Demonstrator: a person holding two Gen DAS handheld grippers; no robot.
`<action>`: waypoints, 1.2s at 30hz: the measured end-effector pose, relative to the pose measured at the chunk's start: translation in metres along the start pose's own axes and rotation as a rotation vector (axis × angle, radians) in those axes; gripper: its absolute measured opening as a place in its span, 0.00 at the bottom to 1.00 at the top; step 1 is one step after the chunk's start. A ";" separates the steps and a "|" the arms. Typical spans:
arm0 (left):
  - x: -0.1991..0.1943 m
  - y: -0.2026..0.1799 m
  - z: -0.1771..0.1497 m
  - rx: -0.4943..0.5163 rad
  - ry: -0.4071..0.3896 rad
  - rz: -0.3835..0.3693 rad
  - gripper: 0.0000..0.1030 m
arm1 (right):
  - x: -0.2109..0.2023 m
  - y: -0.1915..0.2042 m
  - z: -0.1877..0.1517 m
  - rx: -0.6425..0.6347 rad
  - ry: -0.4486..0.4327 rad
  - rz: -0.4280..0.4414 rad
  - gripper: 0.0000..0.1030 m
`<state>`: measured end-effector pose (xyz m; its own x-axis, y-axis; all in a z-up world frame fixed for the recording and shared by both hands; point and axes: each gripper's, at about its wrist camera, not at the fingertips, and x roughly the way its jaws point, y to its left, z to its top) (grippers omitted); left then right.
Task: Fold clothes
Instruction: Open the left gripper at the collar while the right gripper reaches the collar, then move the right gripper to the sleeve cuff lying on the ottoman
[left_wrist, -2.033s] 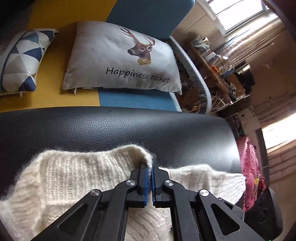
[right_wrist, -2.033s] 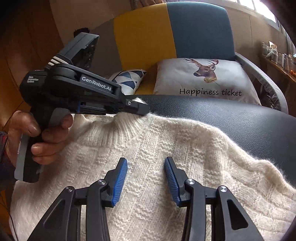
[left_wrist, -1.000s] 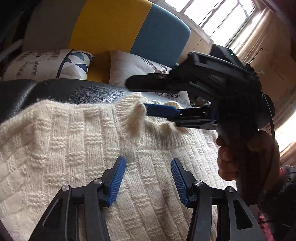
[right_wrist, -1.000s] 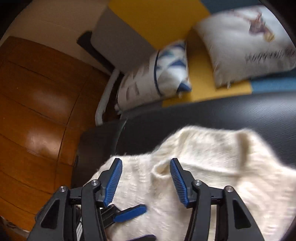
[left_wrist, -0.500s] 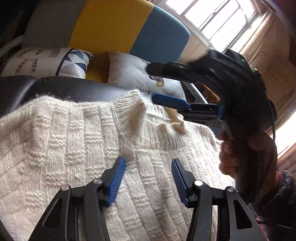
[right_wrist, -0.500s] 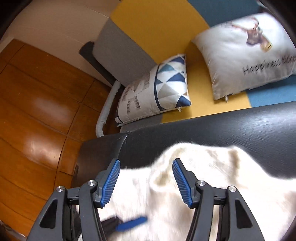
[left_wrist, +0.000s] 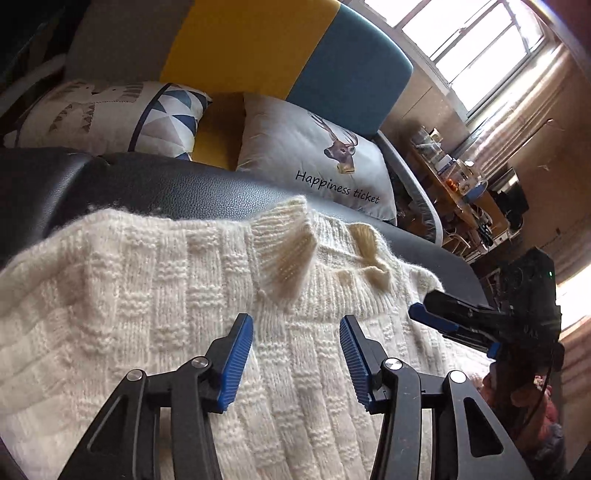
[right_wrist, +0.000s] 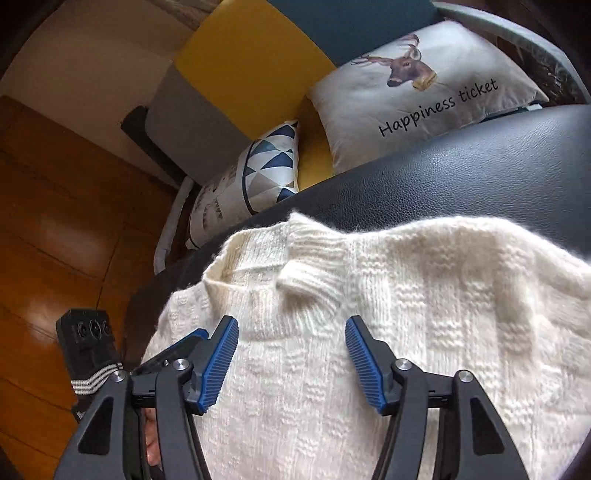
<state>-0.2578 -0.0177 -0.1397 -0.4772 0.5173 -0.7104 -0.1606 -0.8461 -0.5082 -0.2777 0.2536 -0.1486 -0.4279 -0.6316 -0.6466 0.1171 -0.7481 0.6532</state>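
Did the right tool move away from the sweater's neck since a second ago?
Yes. In the left wrist view the right tool was up by the collar, level with the deer pillow; now it sits lower, off to the right, open.

left gripper (left_wrist: 296, 356) at lower centre of its own view, blue-padded jaws spread wide, nothing between them. right gripper (right_wrist: 291, 363) likewise at lower centre, jaws parted and empty. in the left view, the right gripper's body appears at the right edge, gripped by a hand (left_wrist: 526, 400).
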 end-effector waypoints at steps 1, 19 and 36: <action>-0.011 0.001 -0.006 -0.010 -0.016 -0.010 0.49 | -0.011 0.002 -0.011 -0.015 0.005 0.014 0.61; -0.118 0.018 -0.182 -0.025 -0.078 0.037 0.49 | -0.166 -0.041 -0.217 -0.021 -0.052 -0.133 0.57; -0.080 -0.087 -0.164 0.216 0.010 0.097 0.55 | -0.377 -0.229 -0.220 0.609 -0.571 -0.379 0.60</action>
<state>-0.0645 0.0356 -0.1187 -0.4911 0.4330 -0.7559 -0.2962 -0.8990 -0.3225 0.0543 0.6182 -0.1416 -0.7380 -0.0478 -0.6731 -0.5450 -0.5458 0.6364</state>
